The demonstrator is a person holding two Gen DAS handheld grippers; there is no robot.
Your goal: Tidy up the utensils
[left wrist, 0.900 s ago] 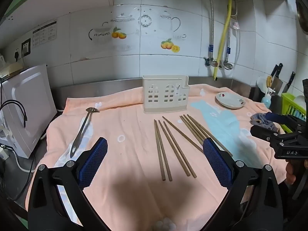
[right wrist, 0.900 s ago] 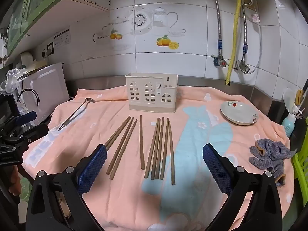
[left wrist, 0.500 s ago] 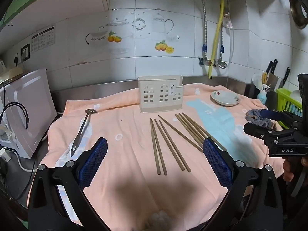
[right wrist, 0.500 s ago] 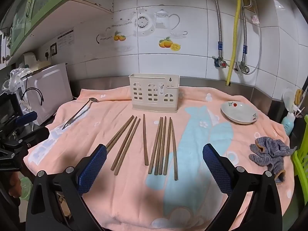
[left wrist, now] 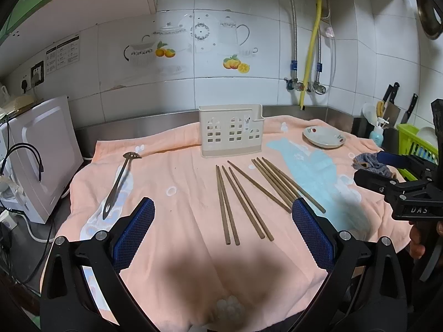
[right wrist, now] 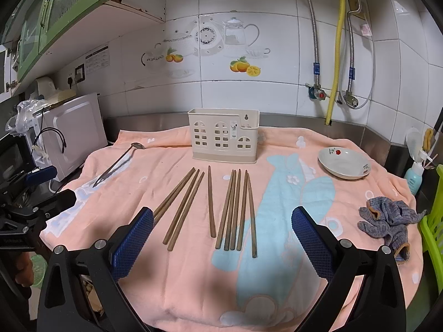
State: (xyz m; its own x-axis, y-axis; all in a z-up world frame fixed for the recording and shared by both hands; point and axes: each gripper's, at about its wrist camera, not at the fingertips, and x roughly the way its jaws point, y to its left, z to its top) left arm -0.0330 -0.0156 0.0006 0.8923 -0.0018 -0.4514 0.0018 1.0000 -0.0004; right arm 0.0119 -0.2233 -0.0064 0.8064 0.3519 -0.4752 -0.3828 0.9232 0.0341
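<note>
- I hold the left gripper (left wrist: pixel 221 221) and the right gripper (right wrist: pixel 221 227) above the near edge of the counter (right wrist: pixel 346 130), jaws spread wide and gripping nothing, so both views take in the whole layout.
- The wooden chopsticks (right wrist: pixel 235 210) lie loose on the peach towel (right wrist: pixel 155 171), tips pointing toward the cream utensil holder (right wrist: pixel 224 138); I judge that is where they belong.
- The holder stands upright behind them, mouth up, ready for a vertical drop.
- The metal spoon (left wrist: pixel 119 185) lies well apart on the left, nearest my left gripper.
- The small dish (right wrist: pixel 343 163) and grey rag (right wrist: pixel 387 221) sit to the right, outside the working lane.
- Nothing is sorted yet.
</note>
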